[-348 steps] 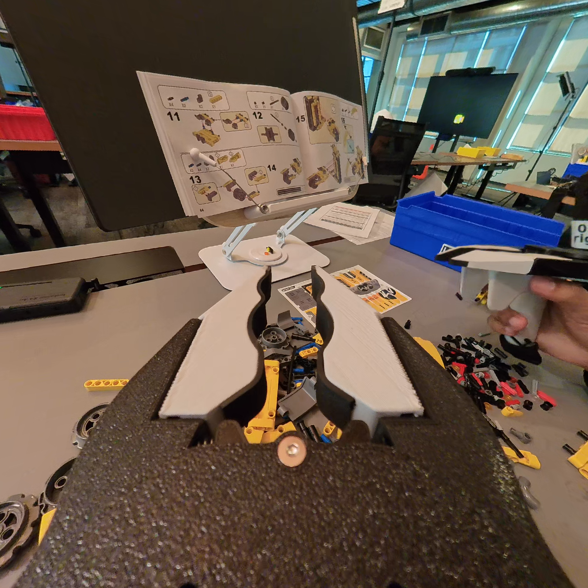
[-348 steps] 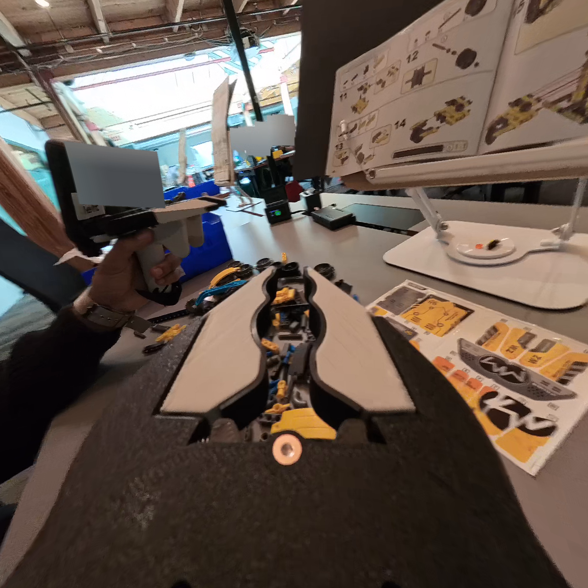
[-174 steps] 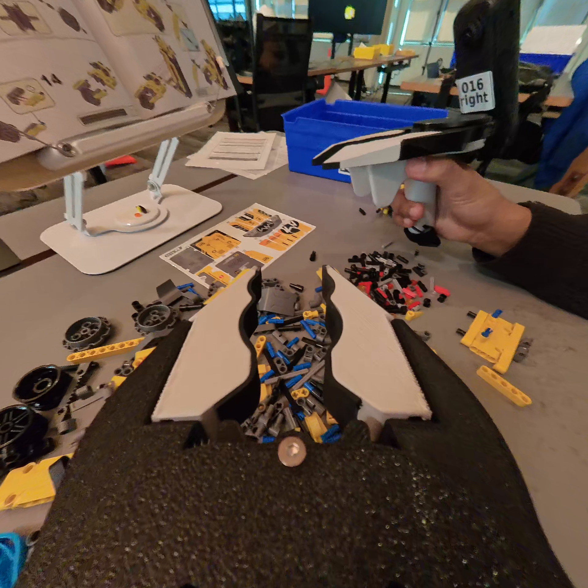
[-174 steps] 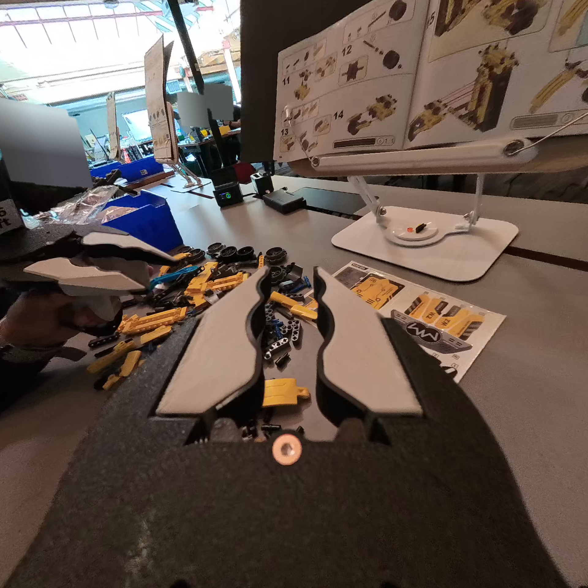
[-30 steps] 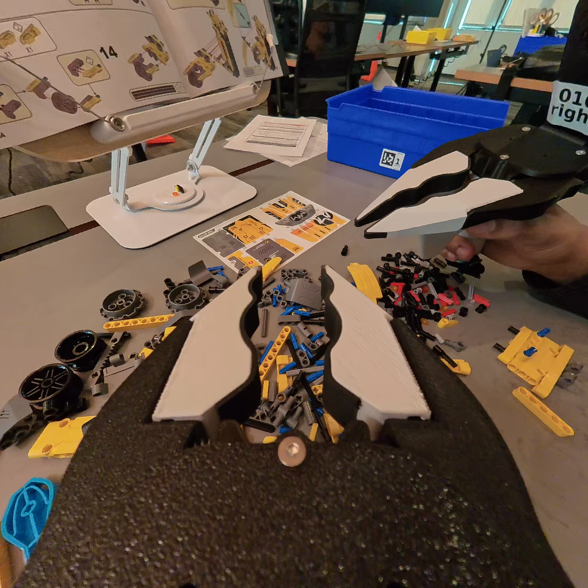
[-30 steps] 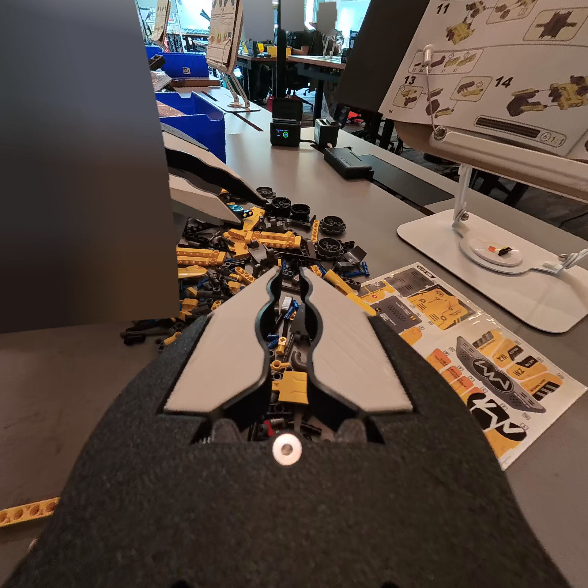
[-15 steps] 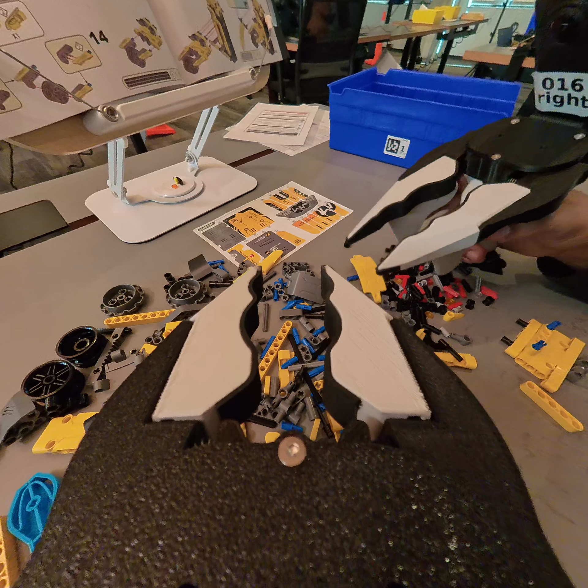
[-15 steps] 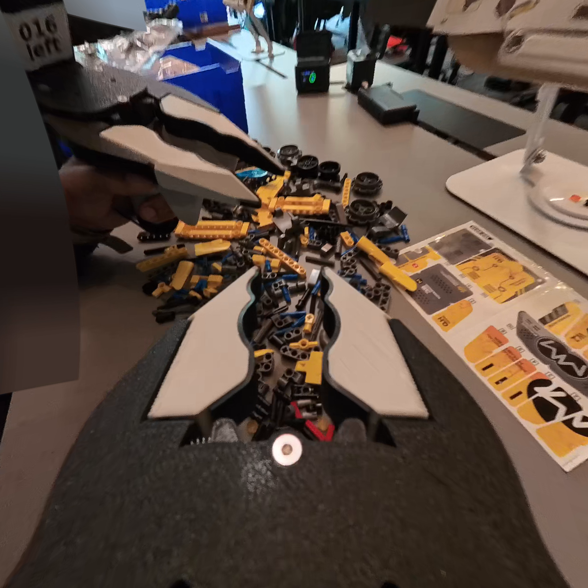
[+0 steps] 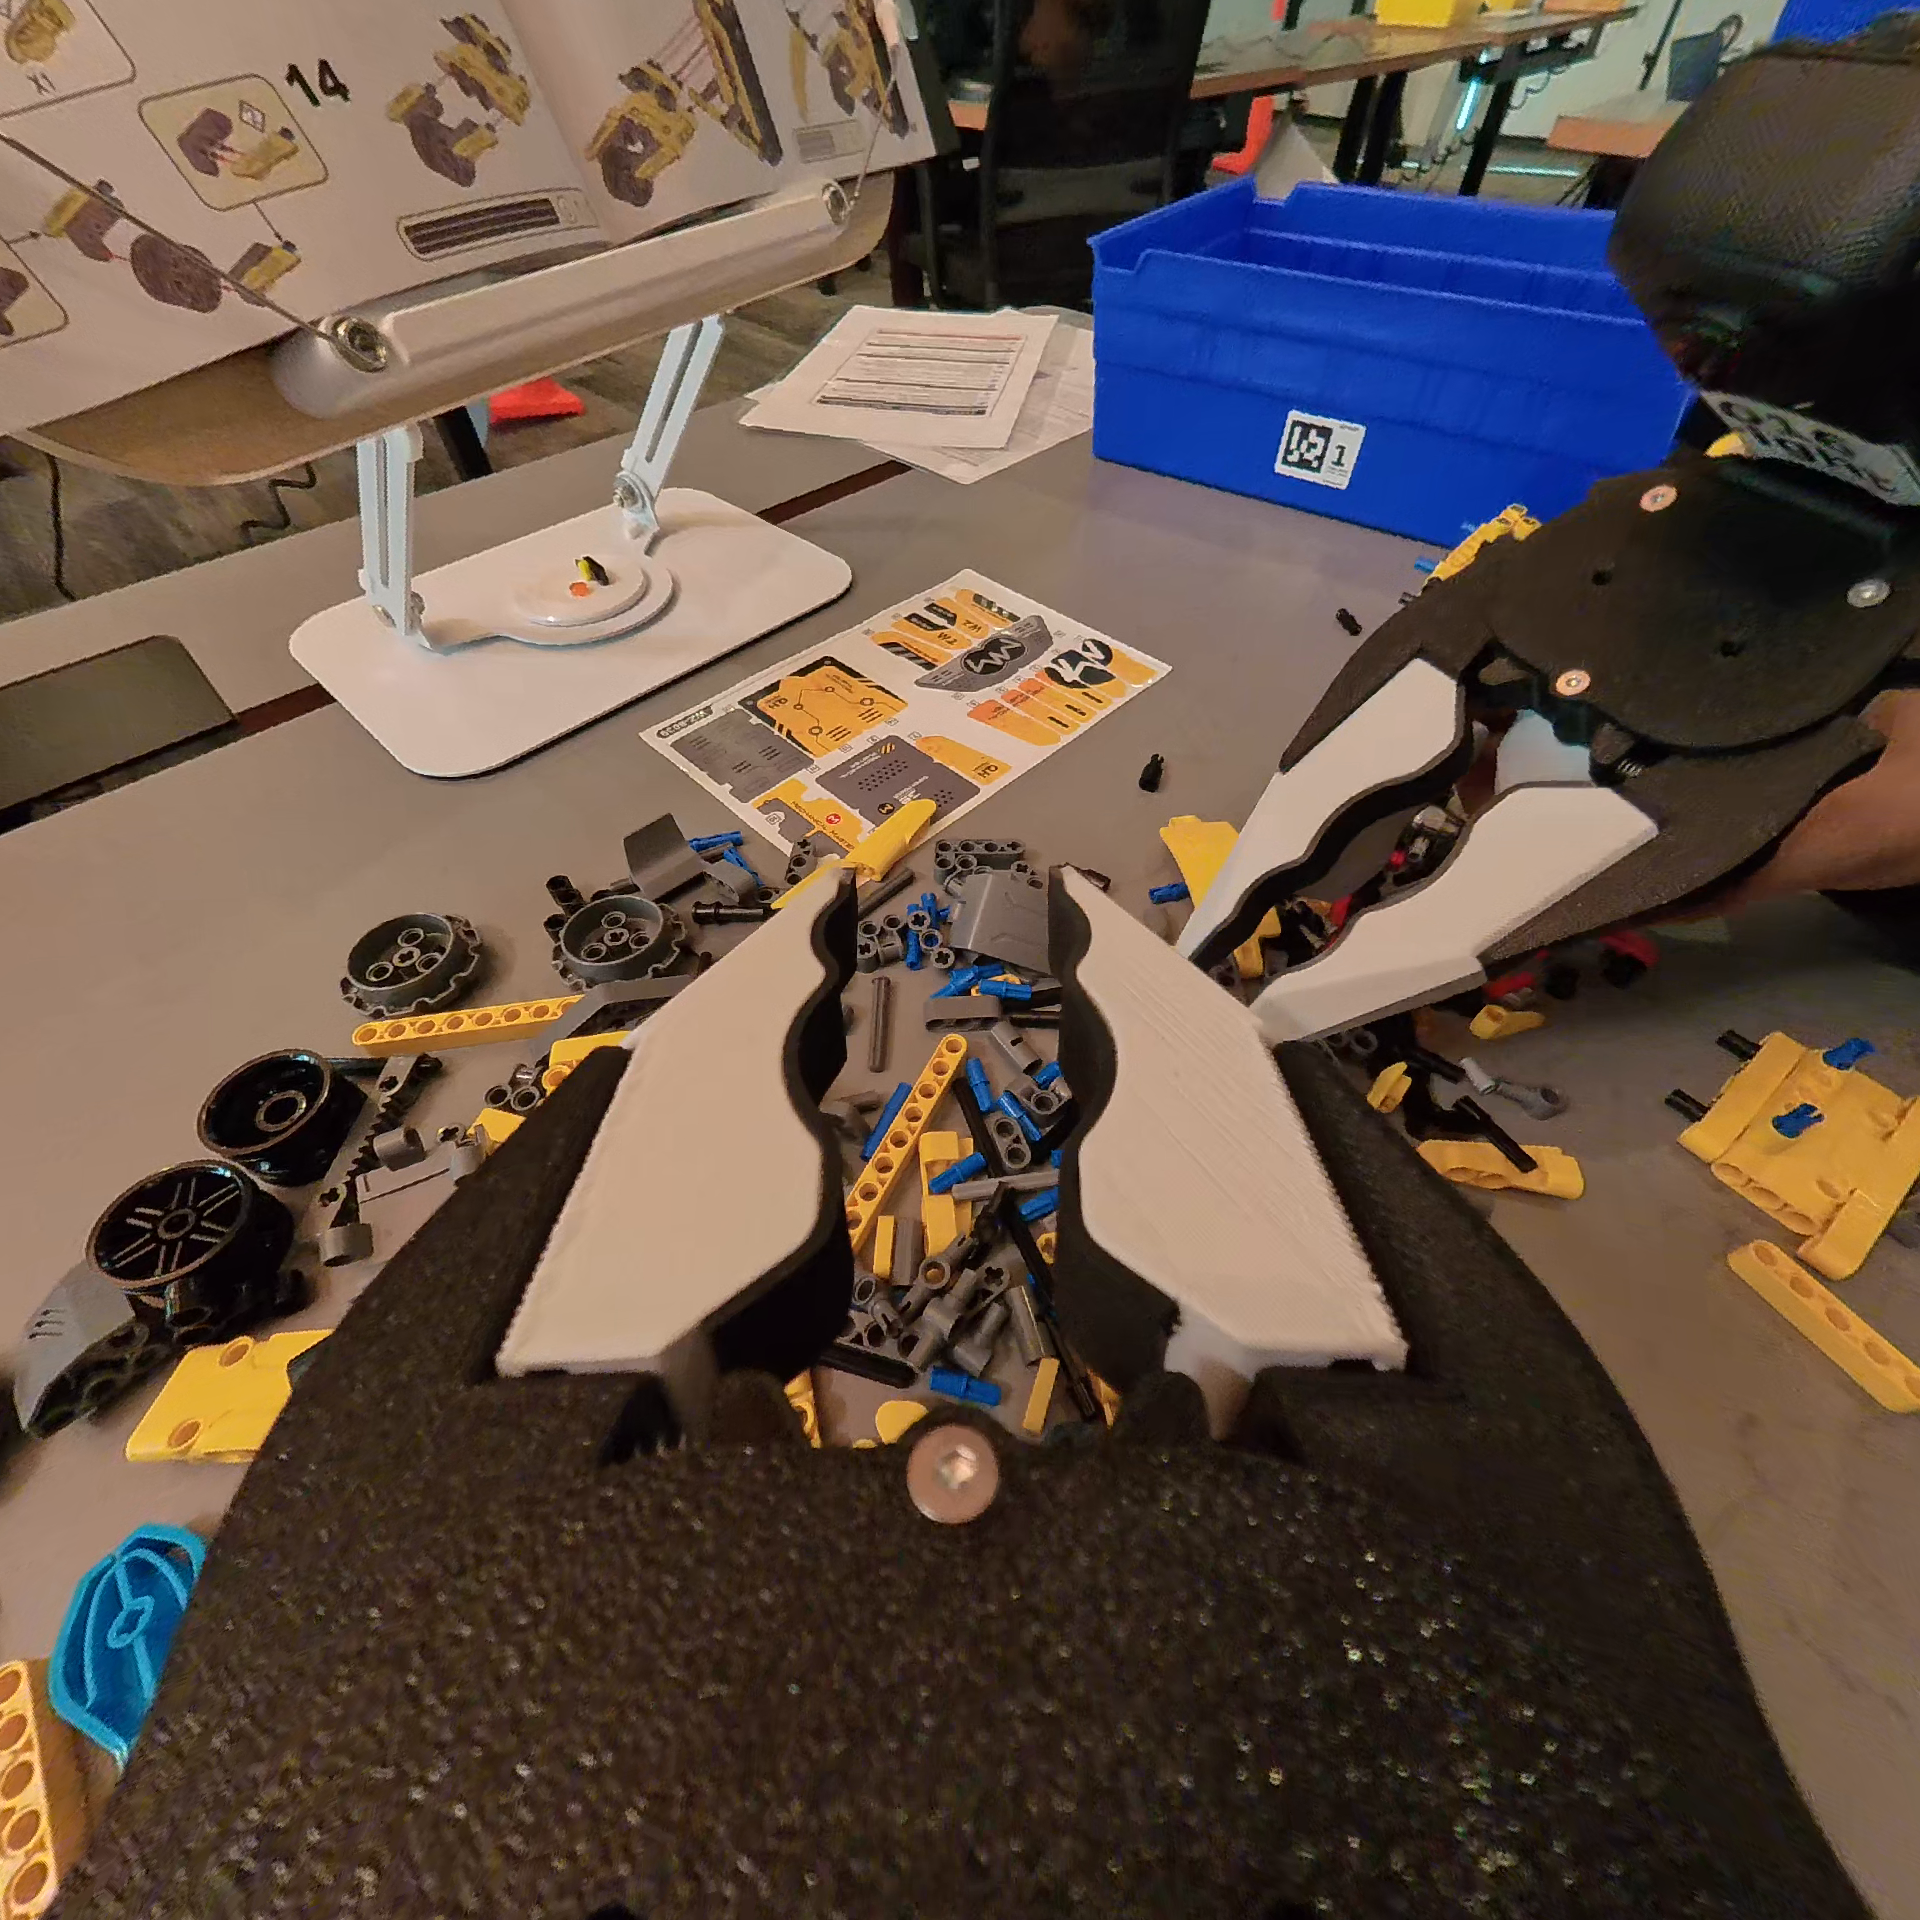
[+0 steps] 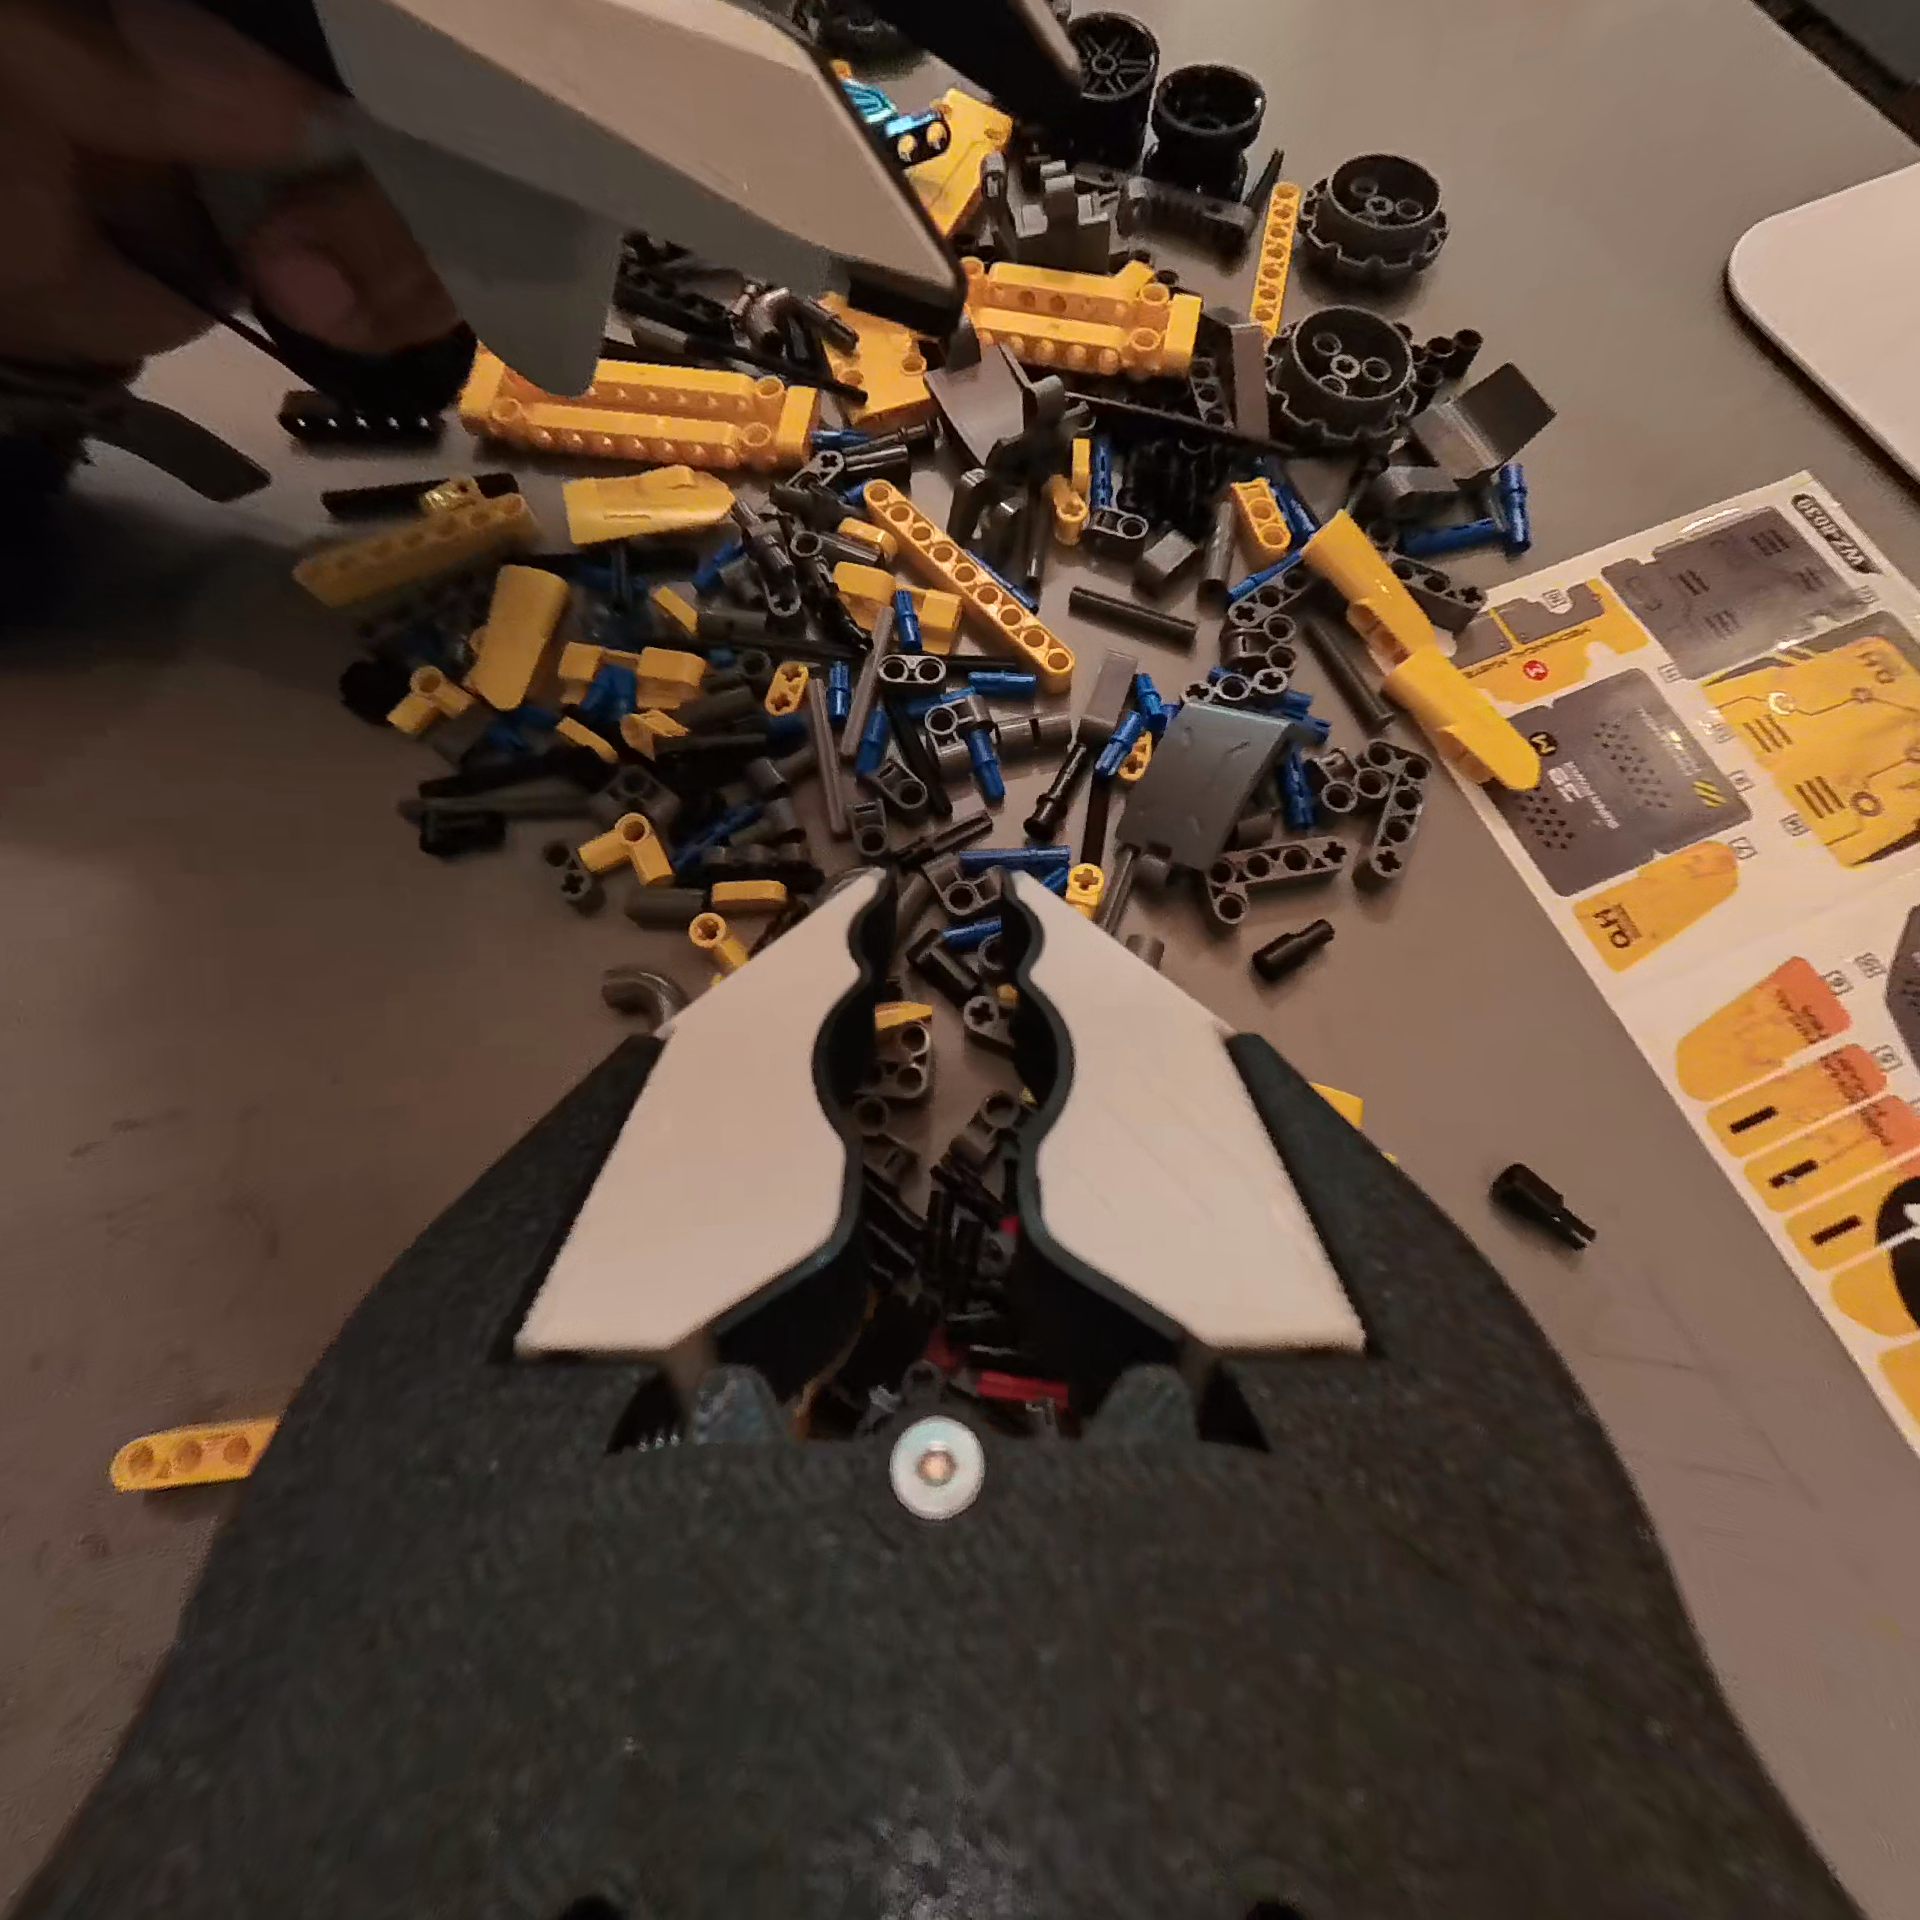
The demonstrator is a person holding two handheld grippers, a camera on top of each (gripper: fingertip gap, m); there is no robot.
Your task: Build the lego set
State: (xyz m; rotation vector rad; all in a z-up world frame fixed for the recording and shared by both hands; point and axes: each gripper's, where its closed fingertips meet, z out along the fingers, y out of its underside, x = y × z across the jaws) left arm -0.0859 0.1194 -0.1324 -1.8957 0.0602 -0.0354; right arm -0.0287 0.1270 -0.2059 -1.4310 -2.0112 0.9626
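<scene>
A loose pile of small yellow, blue, grey and black building-toy parts [image 9: 956,1132] lies on the grey table. My left gripper [image 9: 954,894] is open and empty, hovering just above the pile. My right gripper [image 10: 945,883] is open with a narrow gap and empty, tilted steeply down with its tips just over grey and blue pins in the pile [image 10: 935,727]. It shows in the left wrist view [image 9: 1231,987], close beside my left gripper's right finger. My left gripper shows at the top left of the right wrist view [image 10: 727,156]. A long yellow beam [image 10: 966,582] and a grey curved panel [image 10: 1210,779] lie ahead.
A sticker sheet [image 9: 904,717] lies beyond the pile. A white book stand [image 9: 540,644] holds an open instruction booklet [image 9: 416,125]. A blue bin [image 9: 1351,343] stands at the back right. Black wheels [image 9: 281,1112] lie left, a yellow assembly [image 9: 1808,1143] right. The tips of one gripper are about 10 centimeters away from the tips of the other.
My right gripper has dropped and tipped down towards the pile, close to my left gripper. My left gripper has barely moved and stays open.
</scene>
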